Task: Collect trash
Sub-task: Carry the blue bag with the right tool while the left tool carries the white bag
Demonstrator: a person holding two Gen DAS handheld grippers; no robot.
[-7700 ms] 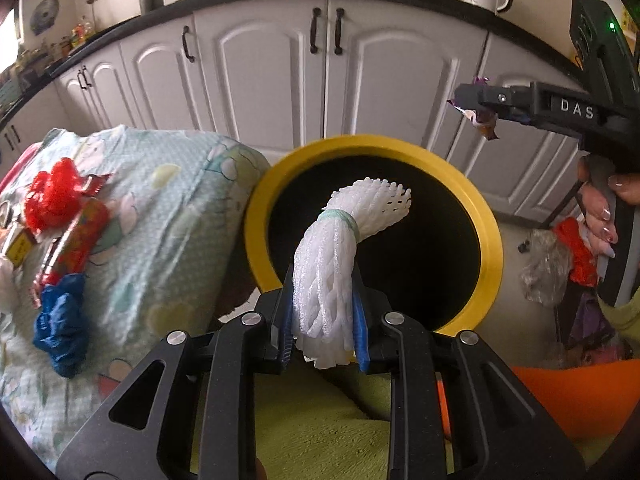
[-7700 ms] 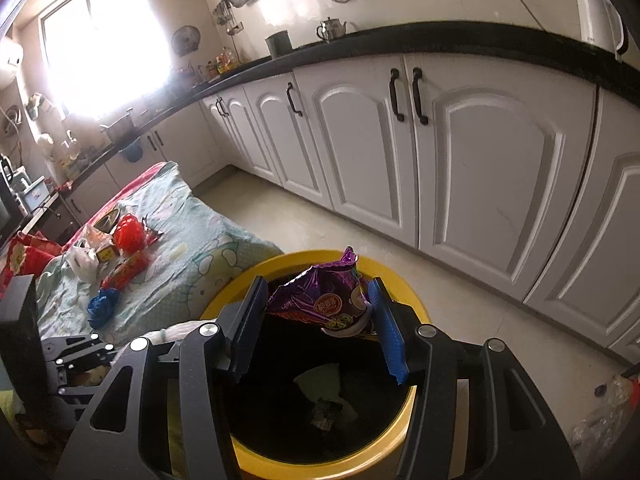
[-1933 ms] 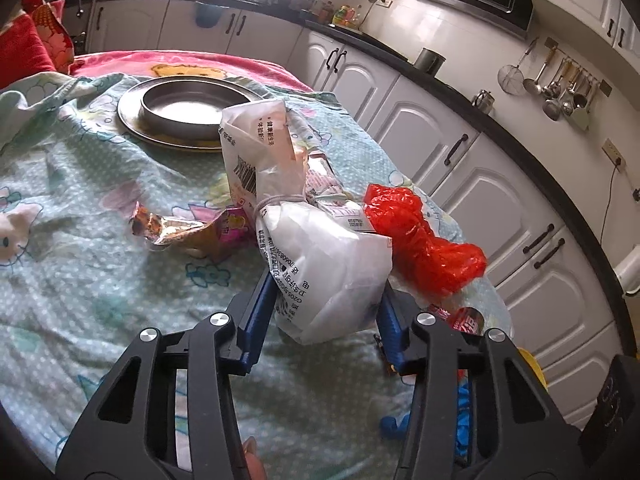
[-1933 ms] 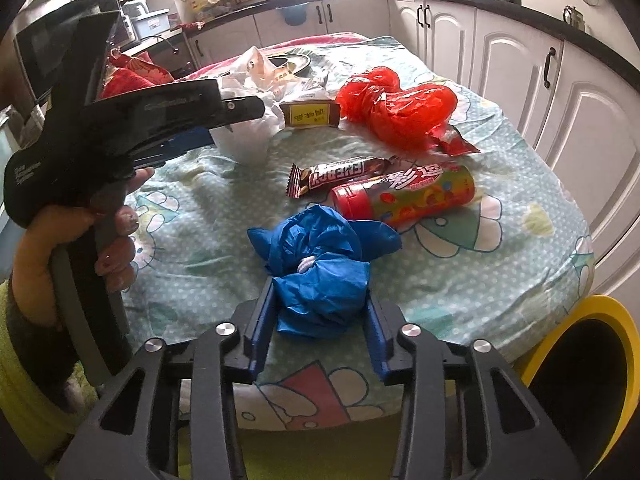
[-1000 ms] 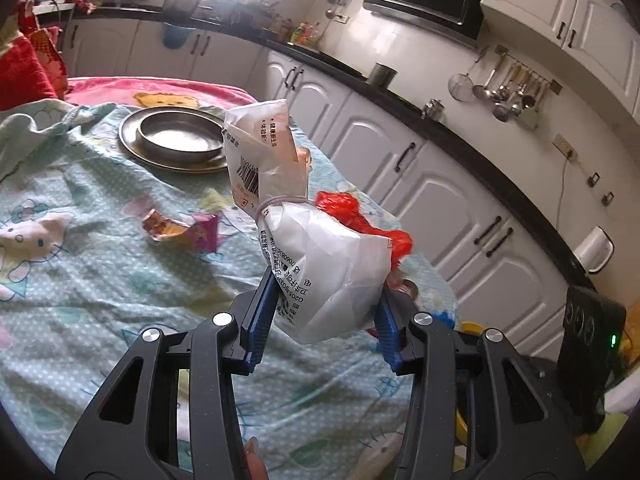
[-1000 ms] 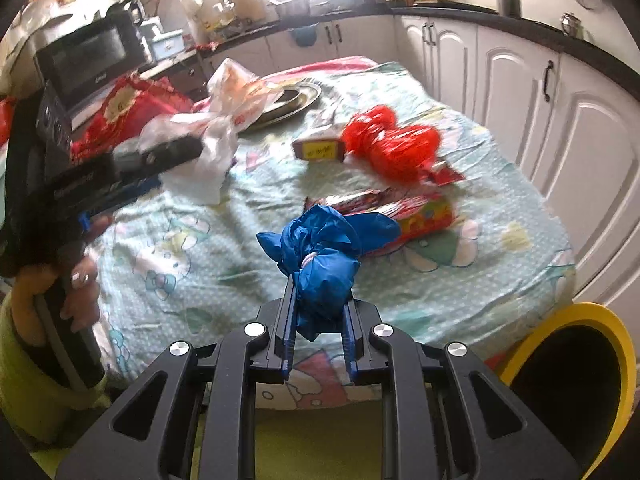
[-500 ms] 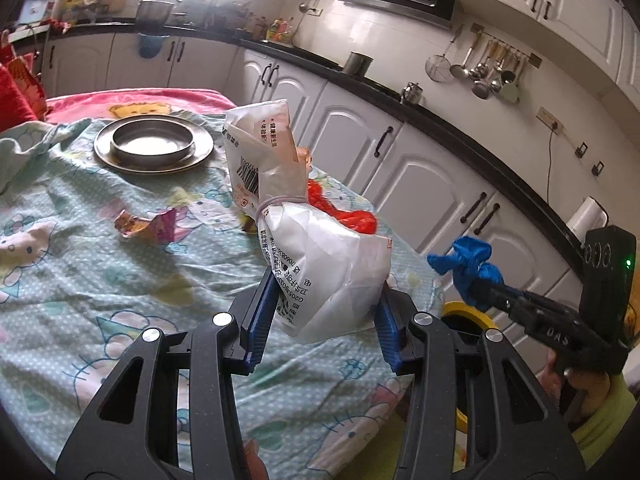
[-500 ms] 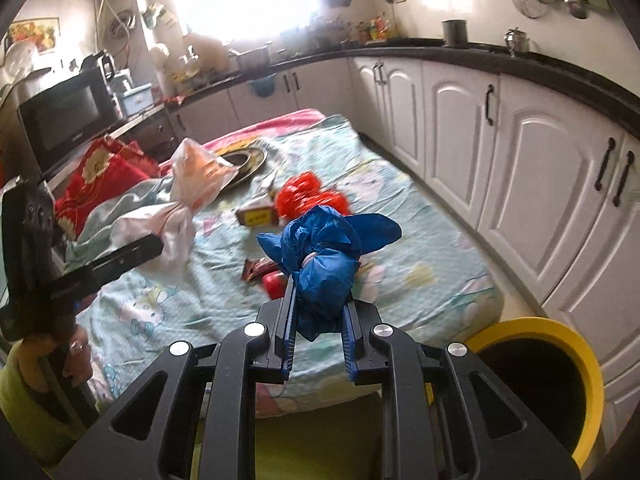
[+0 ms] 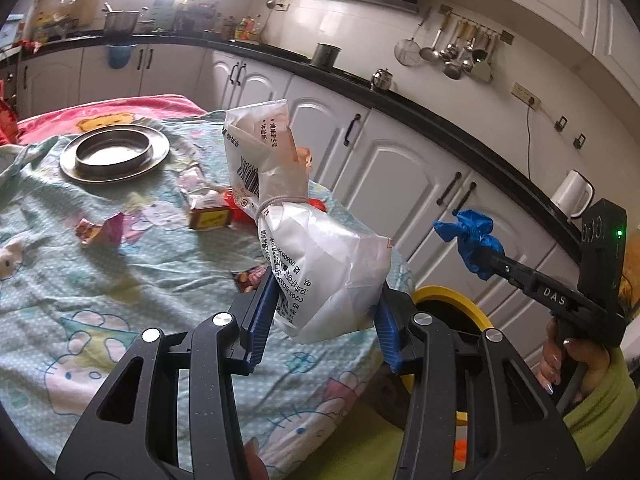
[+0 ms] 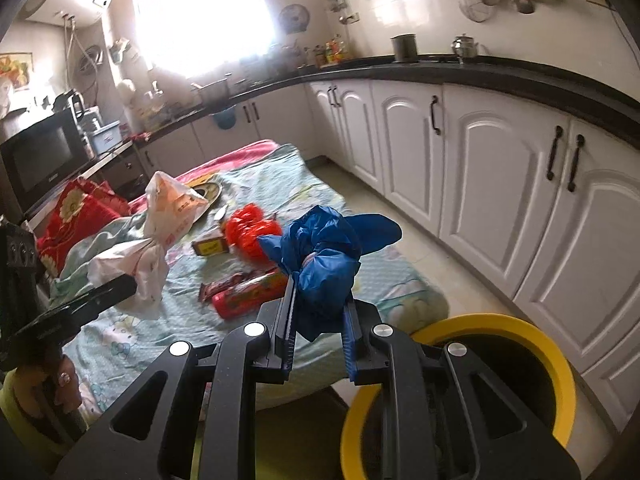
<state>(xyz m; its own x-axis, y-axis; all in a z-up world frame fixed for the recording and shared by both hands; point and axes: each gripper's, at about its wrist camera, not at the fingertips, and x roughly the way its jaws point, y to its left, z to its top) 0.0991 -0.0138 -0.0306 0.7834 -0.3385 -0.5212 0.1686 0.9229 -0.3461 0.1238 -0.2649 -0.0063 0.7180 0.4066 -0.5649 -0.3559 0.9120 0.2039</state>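
Observation:
My left gripper is shut on a white printed plastic bag tied with a band, held up above the table's near edge. My right gripper is shut on a knotted blue plastic bag; in the left wrist view the same blue plastic bag hangs to the right, above the bin. The yellow-rimmed bin stands on the floor at the lower right of the right wrist view. In the left wrist view only part of the bin's rim shows behind my fingers. The white bag also appears left in the right wrist view.
On the cartoon-print tablecloth lie a red plastic bag, a small box, a red tube, a candy bar wrapper, a crumpled wrapper and a metal plate with a bowl. White cabinets line the far side.
Both grippers have lifted their bags off the table and swung toward the cabinets and the bin. The blue bag now shows in the left wrist view, and more of the bin is visible.

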